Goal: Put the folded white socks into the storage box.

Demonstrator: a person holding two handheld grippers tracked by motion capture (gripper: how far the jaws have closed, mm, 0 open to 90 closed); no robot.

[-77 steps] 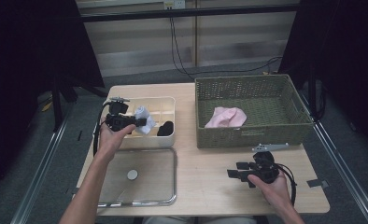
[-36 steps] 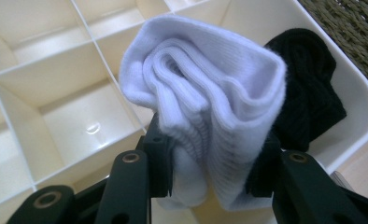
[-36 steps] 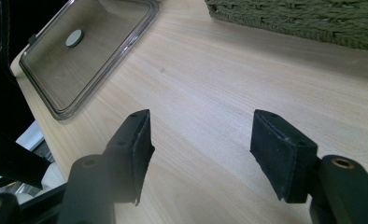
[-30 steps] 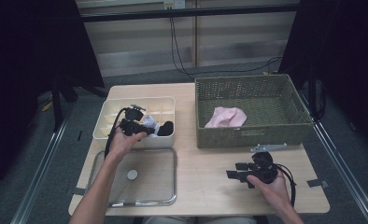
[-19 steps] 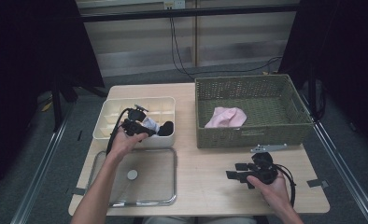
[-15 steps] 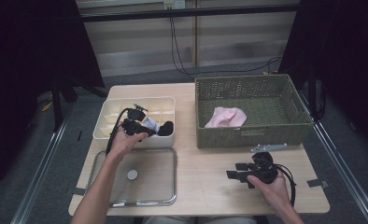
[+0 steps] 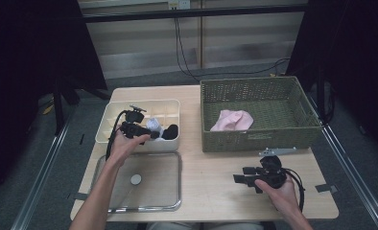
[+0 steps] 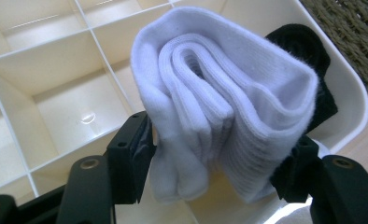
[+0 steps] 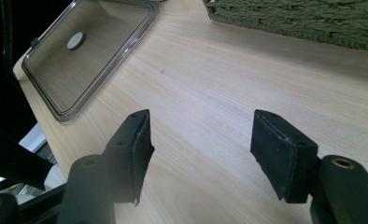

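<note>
One rolled white sock (image 8: 219, 107) sat between the left gripper (image 8: 219, 175), whose jaws had just opened to drop it into the divided box (image 7: 111, 125).

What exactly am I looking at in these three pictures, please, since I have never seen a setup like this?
A person at a wooden table holds a hand-held clamp in each hand. One camera looks down from above; two others ride on the clamps.

The left gripper is over a cream divided box. Its jaws have just been opening around a rolled white sock, beside a black sock.

The right gripper hovers open and empty.

Also there: a clear lid and a wicker basket with a pink cloth.
</note>
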